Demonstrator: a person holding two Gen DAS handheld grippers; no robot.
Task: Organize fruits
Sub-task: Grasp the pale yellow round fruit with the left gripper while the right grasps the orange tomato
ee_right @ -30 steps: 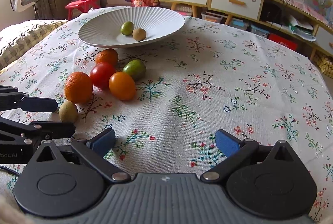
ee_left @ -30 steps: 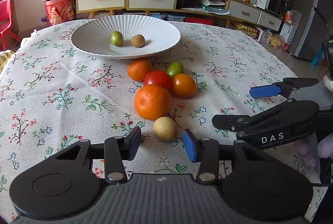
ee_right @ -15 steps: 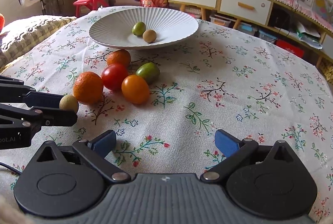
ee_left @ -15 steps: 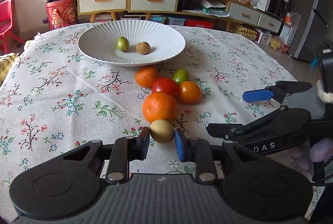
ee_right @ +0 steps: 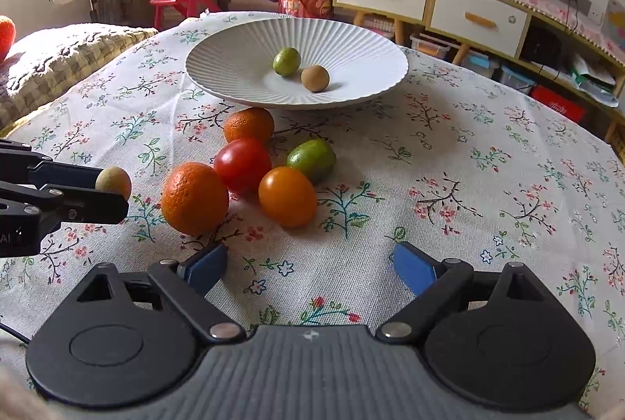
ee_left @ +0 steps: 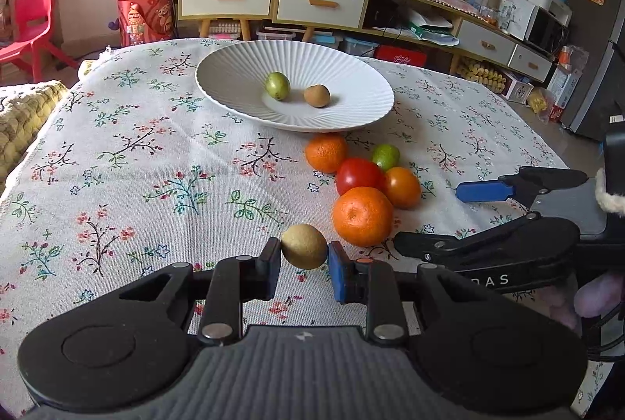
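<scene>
Left gripper (ee_left: 304, 266) has its jaws pinching the small tan-yellow fruit (ee_left: 304, 245), one pad on each side at roughly the widest part, so the round shape sits centred and shouldn't squirt out. In the right wrist view the fruit looks clear of the tablecloth (ee_right: 449, 162), though I can't tell how far. Right gripper (ee_right: 308, 269) is empty, jaws spread wide, hovering low over bare cloth in front of the pile; looks staged for the next pick. White ribbed plate (ee_left: 234, 68) at the far side of the table is the likely target: it already holds a green fruit (ee_left: 277, 85) and a brown fruit (ee_left: 316, 95), side by side near centre, not quite touching. Still on the cloth, bunched just in front of the plate: big orange (ee_left: 362, 216), red tomato (ee_left: 359, 175), orange tomato (ee_left: 402, 186), small orange (ee_left: 326, 152), green fruit (ee_left: 386, 156) at the back. The cluster sits slightly right of the left gripper's line to the plate, so the carry can pass to its left or go over it. Judgement: two of eight done, third in hand. Main risk is the round fruit rolling on release, but the dished plate should funnel it to the middle.
</scene>
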